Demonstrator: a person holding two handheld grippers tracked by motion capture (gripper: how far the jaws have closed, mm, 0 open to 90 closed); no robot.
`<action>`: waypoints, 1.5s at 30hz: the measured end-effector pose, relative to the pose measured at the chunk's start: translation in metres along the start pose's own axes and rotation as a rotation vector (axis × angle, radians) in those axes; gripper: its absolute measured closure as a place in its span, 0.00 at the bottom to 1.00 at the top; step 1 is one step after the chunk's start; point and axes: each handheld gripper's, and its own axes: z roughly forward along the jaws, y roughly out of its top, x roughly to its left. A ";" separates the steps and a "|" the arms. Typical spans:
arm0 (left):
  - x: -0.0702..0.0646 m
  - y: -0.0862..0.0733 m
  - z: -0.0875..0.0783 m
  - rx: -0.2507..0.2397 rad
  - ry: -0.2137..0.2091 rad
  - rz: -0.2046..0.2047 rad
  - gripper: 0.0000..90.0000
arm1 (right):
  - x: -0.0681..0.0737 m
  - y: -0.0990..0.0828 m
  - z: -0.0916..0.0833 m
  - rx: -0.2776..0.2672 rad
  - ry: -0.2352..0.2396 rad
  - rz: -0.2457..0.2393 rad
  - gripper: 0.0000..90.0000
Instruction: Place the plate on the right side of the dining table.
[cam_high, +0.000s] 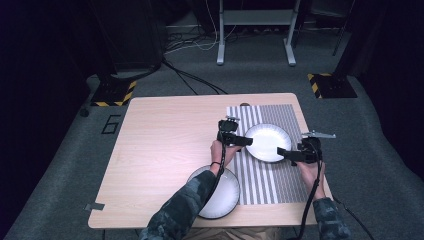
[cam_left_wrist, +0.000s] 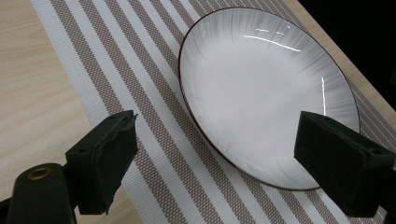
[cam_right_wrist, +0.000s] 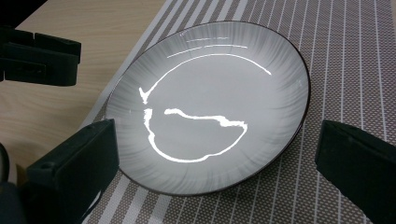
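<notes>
**Both hand-held grippers stand open beside the plate on the striped mat**

Nearest the person, a second white plate (cam_high: 215, 192) lies on the bare wood of the table (cam_high: 165, 145), just left of the striped placemat (cam_high: 272, 185) and partly under the left forearm.

Farther in, the left hand-held gripper (cam_high: 239, 140) sits at the left rim of the white plate (cam_high: 267, 142), its jaws wide apart and holding nothing. In the left gripper view the white plate (cam_left_wrist: 266, 93) rests flat on the striped placemat (cam_left_wrist: 140, 93), with one pad over the mat and the other over the plate's near edge; no pad presses on it.

The right hand-held gripper (cam_high: 290, 154) is at the plate's right rim, jaws also spread wide and empty. In the right gripper view the white plate (cam_right_wrist: 210, 121) lies between the two pads, apart from both, dark rim visible all round.

The placemat covers the right part of the table, and the plate lies on its far half.
</notes>
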 end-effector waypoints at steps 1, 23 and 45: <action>0.001 -0.002 -0.003 -0.003 0.001 0.000 0.14 | 0.001 -0.001 -0.002 0.004 0.002 -0.004 0.00; 0.056 -0.064 -0.094 -0.072 0.048 0.047 0.14 | 0.015 -0.030 -0.043 -0.018 0.015 -0.090 0.00; 0.128 -0.166 -0.157 -0.079 0.233 0.003 0.13 | 0.015 -0.087 -0.057 0.061 -0.109 -0.149 0.00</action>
